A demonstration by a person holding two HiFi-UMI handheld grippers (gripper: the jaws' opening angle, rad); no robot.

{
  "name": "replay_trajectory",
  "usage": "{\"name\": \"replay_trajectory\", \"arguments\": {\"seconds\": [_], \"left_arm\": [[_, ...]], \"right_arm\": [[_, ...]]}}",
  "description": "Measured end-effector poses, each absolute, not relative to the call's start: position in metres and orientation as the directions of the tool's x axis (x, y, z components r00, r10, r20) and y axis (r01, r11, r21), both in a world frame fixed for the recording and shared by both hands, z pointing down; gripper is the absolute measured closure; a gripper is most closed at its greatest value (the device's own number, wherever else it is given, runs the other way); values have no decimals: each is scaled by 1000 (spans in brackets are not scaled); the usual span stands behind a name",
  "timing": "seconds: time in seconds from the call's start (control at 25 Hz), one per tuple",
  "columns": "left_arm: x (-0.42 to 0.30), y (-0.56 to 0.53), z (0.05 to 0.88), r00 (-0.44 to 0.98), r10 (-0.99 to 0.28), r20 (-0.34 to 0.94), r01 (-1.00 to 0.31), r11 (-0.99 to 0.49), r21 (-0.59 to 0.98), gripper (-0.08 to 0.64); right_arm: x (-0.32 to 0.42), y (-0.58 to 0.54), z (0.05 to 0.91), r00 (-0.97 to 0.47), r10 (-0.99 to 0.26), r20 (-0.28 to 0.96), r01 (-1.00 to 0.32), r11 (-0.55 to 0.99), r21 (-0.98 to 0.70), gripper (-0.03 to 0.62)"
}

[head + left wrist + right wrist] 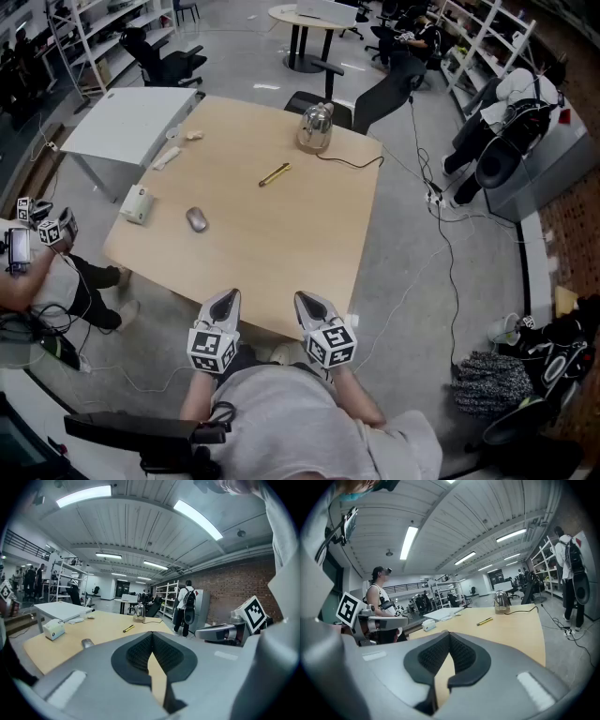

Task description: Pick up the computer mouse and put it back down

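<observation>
1. Since each pair of jaws is pressed together at the tips with only tabletop showing below them, we read the left gripper (225, 305) and the right gripper (309, 307) as closed and empty. They hover side by side at the near edge of the table (281, 246), tipped slightly down toward the far side.
2. From there the computer mouse (196, 219) rests on the table, farther out and a little to the left of the left gripper, well apart from it. The left gripper is the nearer one; the right would have to reach across.
3. We see the mouse's long axis running roughly near to far, only slightly angled. We judge that a straight-ahead reach with the jaws opened first would take it across its narrow sides.
4. Around the mouse the pale wood is bare. A small white box (138, 203) sits just left of it at the table's left edge. A yellow pen (275, 174) lies farther off to the right. A metal kettle (315, 127) with its cord (352, 161) stands at the far edge.
5. Beyond, a white table (122, 122) stands off the far-left corner, with office chairs and shelving further back. A seated person (37, 281) is at the left and bags (525, 375) lie on the floor at the right.
</observation>
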State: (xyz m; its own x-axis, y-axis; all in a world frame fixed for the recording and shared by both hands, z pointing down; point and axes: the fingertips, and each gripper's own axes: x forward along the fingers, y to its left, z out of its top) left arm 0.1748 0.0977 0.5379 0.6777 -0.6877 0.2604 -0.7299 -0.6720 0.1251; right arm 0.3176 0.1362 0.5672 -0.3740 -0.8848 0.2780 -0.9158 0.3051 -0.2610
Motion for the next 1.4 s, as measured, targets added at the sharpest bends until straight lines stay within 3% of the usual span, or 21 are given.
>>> {"name": "replay_trajectory", "arguments": {"seconds": [0.72,1.4], "left_arm": [[140,93,546,632,-730,262,-773,-620,138,541],[15,34,541,499,-825,264,-866,-469,171,541]], "right_arm": [[286,121,576,-431,-853,295,-893,356,-275,586],[162,32,561,-571,-763,304,-820,512,-254,586]]}}
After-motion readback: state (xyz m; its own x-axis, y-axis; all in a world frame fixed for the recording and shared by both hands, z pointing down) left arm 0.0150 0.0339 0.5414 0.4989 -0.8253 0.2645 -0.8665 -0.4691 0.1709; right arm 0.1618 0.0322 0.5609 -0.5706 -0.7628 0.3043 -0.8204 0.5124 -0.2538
